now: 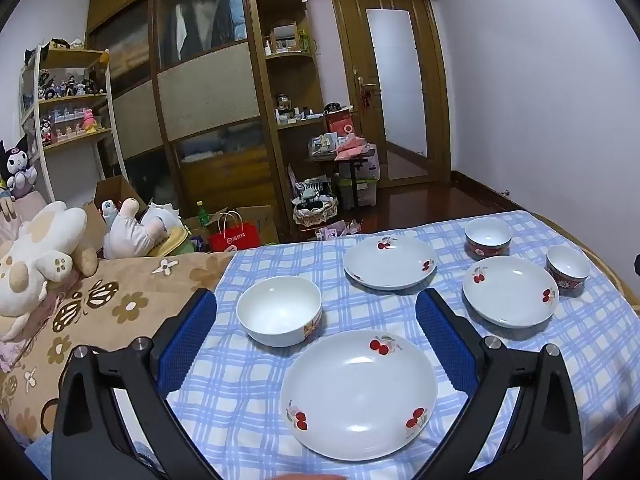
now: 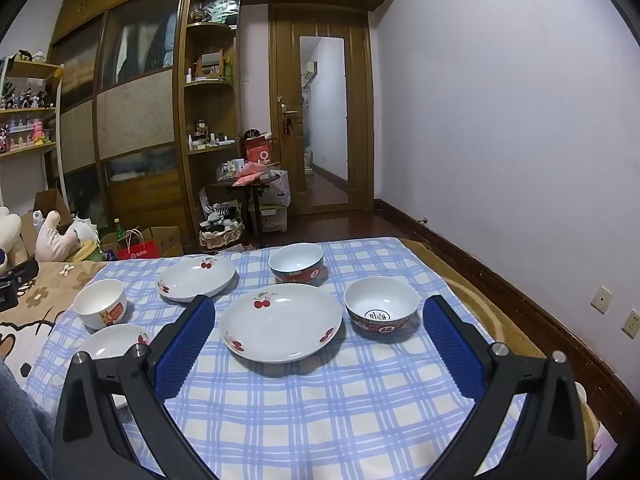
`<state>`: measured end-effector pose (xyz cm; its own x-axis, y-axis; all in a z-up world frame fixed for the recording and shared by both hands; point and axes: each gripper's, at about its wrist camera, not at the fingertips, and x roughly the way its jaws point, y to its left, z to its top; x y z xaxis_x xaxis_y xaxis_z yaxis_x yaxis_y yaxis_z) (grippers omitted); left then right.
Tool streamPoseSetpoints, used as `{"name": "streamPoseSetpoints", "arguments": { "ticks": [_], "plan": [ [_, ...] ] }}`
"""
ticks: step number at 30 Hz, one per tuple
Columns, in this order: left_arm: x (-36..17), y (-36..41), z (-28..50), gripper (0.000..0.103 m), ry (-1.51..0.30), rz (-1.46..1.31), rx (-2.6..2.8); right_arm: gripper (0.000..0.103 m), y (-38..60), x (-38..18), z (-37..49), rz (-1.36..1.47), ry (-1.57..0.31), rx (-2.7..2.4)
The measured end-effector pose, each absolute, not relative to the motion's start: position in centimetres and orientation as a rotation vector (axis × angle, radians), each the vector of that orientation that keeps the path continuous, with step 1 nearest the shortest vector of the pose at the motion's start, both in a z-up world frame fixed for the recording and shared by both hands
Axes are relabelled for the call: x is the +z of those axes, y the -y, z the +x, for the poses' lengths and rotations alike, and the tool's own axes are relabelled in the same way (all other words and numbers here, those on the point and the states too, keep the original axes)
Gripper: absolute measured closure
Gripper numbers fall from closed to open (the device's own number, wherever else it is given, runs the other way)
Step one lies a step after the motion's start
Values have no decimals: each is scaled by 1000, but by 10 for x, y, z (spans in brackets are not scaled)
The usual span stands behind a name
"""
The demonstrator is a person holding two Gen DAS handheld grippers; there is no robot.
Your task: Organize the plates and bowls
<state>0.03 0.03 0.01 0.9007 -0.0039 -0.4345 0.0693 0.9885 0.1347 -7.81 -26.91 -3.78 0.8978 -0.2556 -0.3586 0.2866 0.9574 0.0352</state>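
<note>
**Nothing stacked yet: three plates and three bowls lie apart**

Nearest the left camera, a cherry-printed plate (image 1: 359,396) lies flat on the blue checked cloth (image 1: 248,400), between the spread blue pads of the left gripper (image 1: 316,330). That gripper is released and grasps nothing; it hovers above the plate without touching it. Just beyond the plate's far-left rim stands a white bowl (image 1: 280,310) with a cartoon print, close to the plate but seemingly not touching.

Farther off, a second cherry plate (image 1: 390,262) sits in the middle of the cloth, and a third cherry plate (image 1: 509,291) lies to its right. A red-patterned bowl (image 1: 488,238) stands at the far right, and another red-patterned bowl (image 1: 568,270) stands just beside the third plate's right rim.

From the right camera, the right gripper (image 2: 319,326) is likewise spread wide and empty, hanging over the near side of the cloth. The third plate and the bowl beside it lie just beyond its pads.

By my judgement the task is at its very start. All six pieces rest singly on the cloth, upright and empty, none nested or piled. What remains is everything: gathering the three plates into one stack and the three bowls into another.
</note>
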Motion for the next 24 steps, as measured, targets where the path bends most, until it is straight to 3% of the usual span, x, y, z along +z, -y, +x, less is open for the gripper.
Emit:
{"name": "streamPoseSetpoints", "arguments": {
  "ticks": [24],
  "plan": [
    [-3, 0, -1, 4, -455, 160, -48, 0, 270, -37, -78, 98, -364, -281]
  ]
}}
